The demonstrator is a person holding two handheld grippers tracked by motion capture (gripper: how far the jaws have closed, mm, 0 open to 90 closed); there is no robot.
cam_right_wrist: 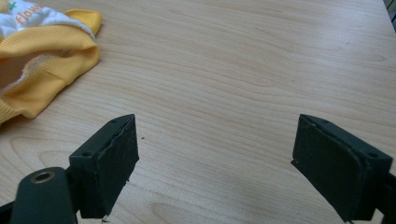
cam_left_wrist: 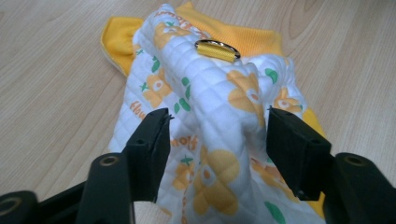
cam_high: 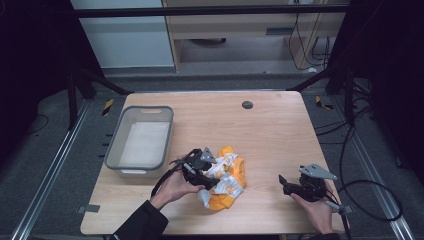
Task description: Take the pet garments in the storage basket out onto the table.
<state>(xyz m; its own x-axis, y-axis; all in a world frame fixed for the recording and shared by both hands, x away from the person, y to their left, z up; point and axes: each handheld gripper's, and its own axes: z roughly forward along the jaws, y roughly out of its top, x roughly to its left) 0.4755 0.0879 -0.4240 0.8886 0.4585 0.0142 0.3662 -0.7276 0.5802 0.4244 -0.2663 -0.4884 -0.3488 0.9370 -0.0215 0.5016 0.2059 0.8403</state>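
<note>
1. A small quilted garment, white with an orange flower print and yellow trim, lies crumpled on the wooden surface, just to the right of the grey bin.
2. The left gripper is at the garment's left side, between the bin and the garment. Its jaws stand spread, with a raised fold of the white quilted cloth between them; the right jaw is against the fold, the left one stands a little off it, so they do not pinch it.
3. A yellow loop with a metal ring sits on top of the garment, beyond the fold.
4. The right gripper is well apart from the garment, to its right, low over bare wood. Its jaws are spread wide and hold nothing.
</note>
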